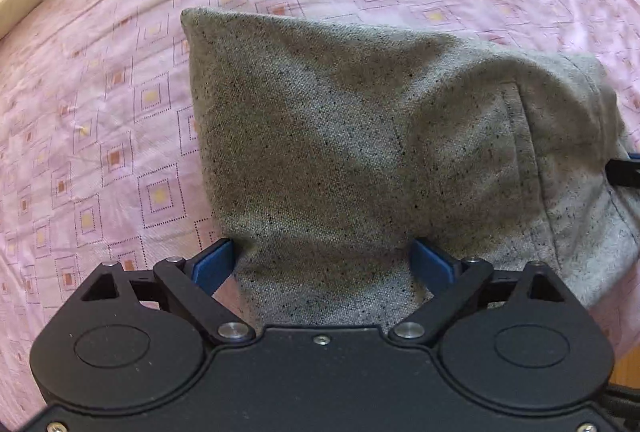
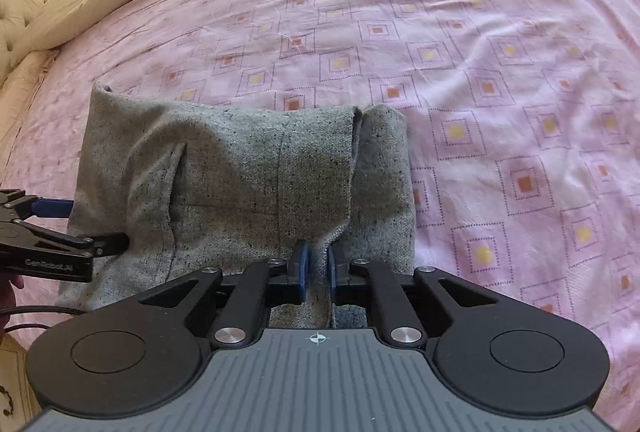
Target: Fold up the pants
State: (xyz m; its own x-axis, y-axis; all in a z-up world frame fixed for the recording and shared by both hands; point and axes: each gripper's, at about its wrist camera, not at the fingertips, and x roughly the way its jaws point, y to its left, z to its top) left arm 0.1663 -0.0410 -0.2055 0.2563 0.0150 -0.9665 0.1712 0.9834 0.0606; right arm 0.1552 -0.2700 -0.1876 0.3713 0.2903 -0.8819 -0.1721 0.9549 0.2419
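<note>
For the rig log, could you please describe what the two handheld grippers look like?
Both are black plastic linkage grippers with silver pivot screws and blue finger pads. The left gripper has a plain black body; white GenRobot.AI lettering shows on its side. The right gripper has a grey ribbed top plate with a crosshair mark.
</note>
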